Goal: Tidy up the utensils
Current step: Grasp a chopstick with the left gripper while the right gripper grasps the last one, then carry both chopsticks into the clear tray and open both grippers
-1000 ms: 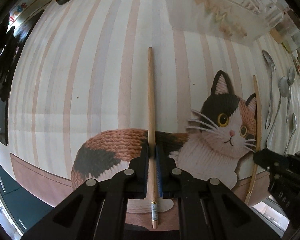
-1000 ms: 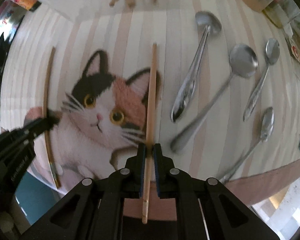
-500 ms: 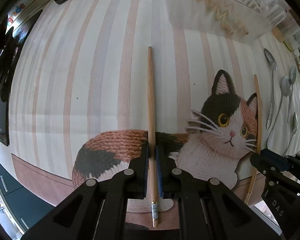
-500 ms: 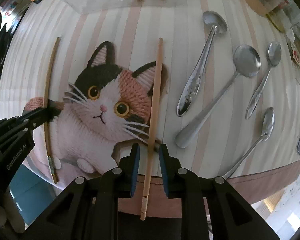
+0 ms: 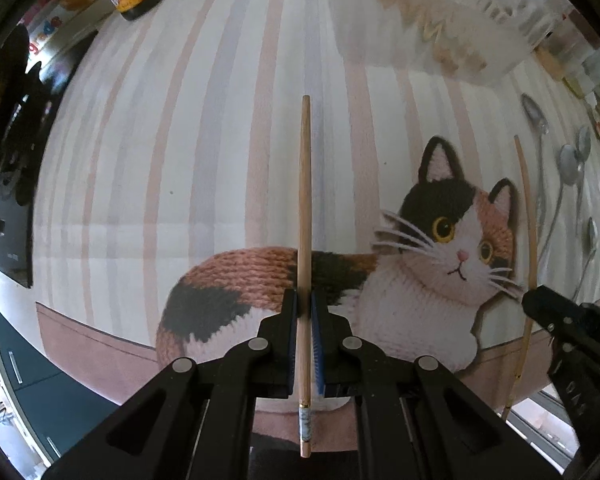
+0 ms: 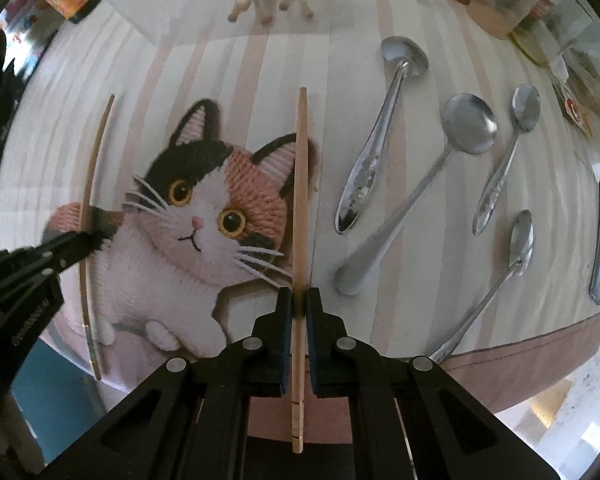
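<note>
Left gripper (image 5: 305, 312) points straight down at the cat-print table mat (image 5: 148, 128), jaws clamped on the left chopstick (image 5: 305, 200). Stick runs dead along the gripper's forward line: tapered tip far out over the striped part of the mat, banded butt end poking back behind the jaws toward the near mat edge. Grip sits well back on the stick, nearer the butt than the tip.

Next over, the right gripper (image 6: 299, 312) does the same with the right chopstick (image 6: 301, 200). Its jaws have just been closing, and the stick is now pinched between the pads. Same layout: tip away, butt trailing behind the jaws, pinch point nearer the butt.

Key relation: the two sticks lie roughly parallel, long axes both pointing away from the person, well apart, with the cat's face between them. Each hand already owns its own stick, so neither has to reach across. From the left wrist view the right gripper shows at the far right edge, beside its stick; from the right wrist view the left one shows at the far left.

Rightmost: four metal spoons (image 6: 370, 168) lie loose on the mat, handles angled toward the near edge, closest to the right hand.

My read: pairing the sticks means bringing the hands sideways together while keeping both axes parallel. Rear grip leaves long tips free to swing.
</note>
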Tool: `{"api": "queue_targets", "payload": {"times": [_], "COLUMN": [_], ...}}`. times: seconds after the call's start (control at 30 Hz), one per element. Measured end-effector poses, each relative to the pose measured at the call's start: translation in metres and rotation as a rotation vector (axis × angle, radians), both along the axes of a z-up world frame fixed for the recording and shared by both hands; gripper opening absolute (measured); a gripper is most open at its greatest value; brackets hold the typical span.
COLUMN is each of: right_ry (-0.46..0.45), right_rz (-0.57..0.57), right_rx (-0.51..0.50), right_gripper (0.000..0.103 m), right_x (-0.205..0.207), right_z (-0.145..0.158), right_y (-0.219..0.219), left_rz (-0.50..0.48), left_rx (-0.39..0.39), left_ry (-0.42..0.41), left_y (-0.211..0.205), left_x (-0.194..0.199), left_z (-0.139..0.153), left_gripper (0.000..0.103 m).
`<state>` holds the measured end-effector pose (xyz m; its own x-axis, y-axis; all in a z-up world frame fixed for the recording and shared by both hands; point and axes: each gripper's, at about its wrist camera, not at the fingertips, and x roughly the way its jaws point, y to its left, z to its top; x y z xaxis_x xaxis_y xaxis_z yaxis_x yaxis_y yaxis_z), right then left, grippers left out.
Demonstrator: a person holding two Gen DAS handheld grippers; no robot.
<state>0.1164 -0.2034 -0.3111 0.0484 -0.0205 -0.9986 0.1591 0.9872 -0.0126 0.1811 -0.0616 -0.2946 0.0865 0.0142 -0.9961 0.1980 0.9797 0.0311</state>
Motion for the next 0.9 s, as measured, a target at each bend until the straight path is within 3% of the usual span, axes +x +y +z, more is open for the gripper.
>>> {"api": "queue_targets", "payload": {"times": [0.13,0.37,0.63,0.77,0.9], "right_ry": [-0.056,-0.177,-0.299,-0.336,-0.333], "right_rz": [-0.008,-0.032,-0.036,-0.053,-0.059], "right_rx": [0.017,0.054,0.154,0.195,0.223], "right_gripper": [0.007,0.007,0.007,0.007,0.007], "right_x": [-0.002,0.001,0.056,0.106,0.158], "right_z": [0.024,0.086,0.16,0.18,0.183], "right_y": [-0.005,-0.015,-0.038,-0.055,-0.063], "left_rz": [-0.001,0.028,0.022,0.019,0.016], "left_rx": [-0.016,-0.091,-0.224,-0.262,-0.289], "left_ry": [-0.055,-0.2,-0.309,-0.31,-0.244], "left_y": [0.003,0.016,0.003,-0.013,-0.031], "left_x": [0.003,0.021,0.079,0.124,0.172], "left_z": [0.028,0.109,0.189,0.199,0.188], "left_gripper": [0.004,0.004,0.004,0.004,0.004]}}
